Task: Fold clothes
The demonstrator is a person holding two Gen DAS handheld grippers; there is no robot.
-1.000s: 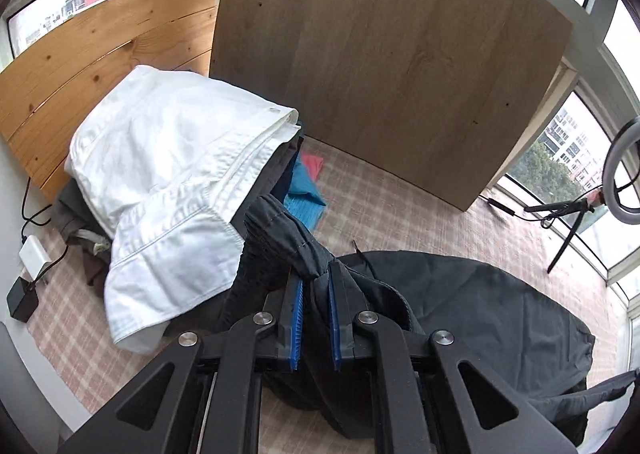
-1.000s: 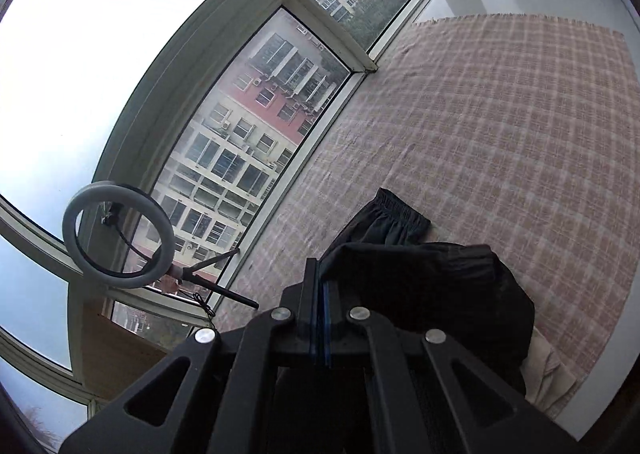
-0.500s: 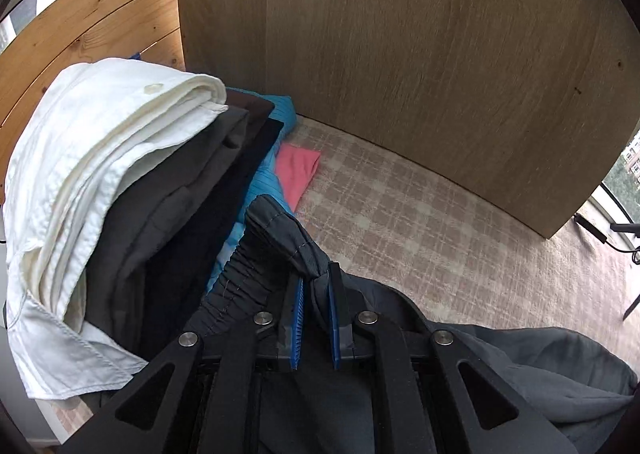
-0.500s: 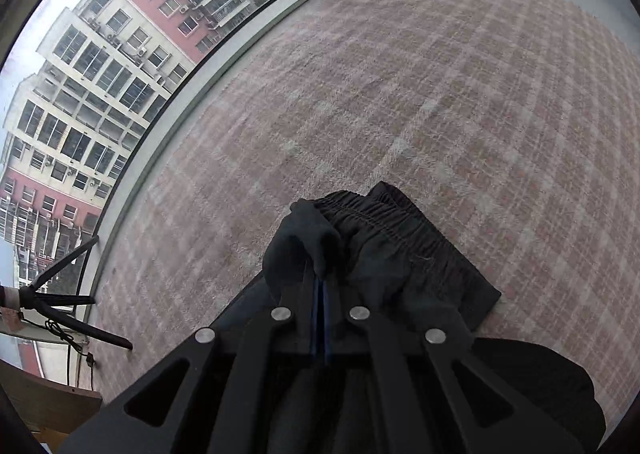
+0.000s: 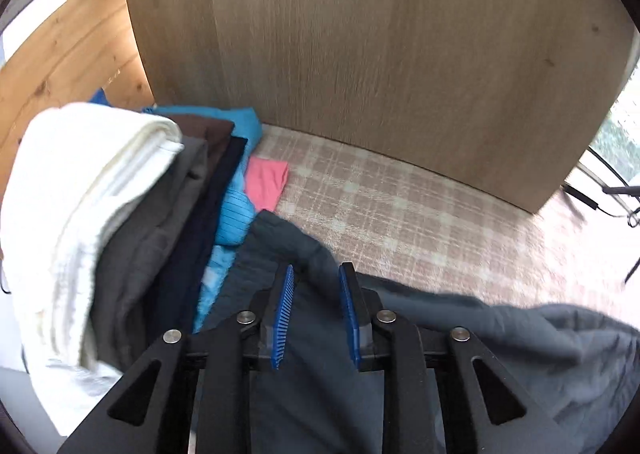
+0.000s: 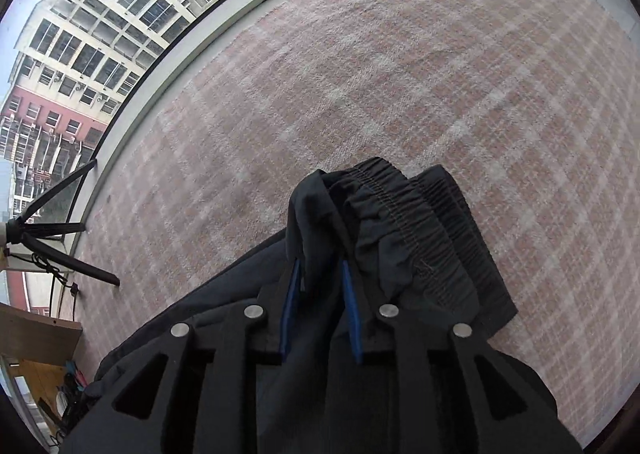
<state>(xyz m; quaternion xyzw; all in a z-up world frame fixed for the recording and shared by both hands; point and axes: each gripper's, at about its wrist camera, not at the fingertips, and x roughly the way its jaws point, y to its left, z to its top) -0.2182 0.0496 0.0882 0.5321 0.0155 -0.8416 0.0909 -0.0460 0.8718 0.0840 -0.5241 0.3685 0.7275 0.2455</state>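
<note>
Both claws, left claw (image 5: 316, 274) and right claw (image 6: 320, 270), opening off dark trousers (image 6: 420, 230); checked cloth (image 6: 360, 73) clear beyond

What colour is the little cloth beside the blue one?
Pink cloth, clearest in the left wrist view.

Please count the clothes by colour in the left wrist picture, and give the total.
White: 1, folded white garment
Grey: 2, grey layer in the pile, dark grey garment under the gripper
Brown: 1
Navy: 1
Blue: 1
Pink: 1
Total: 7
</note>
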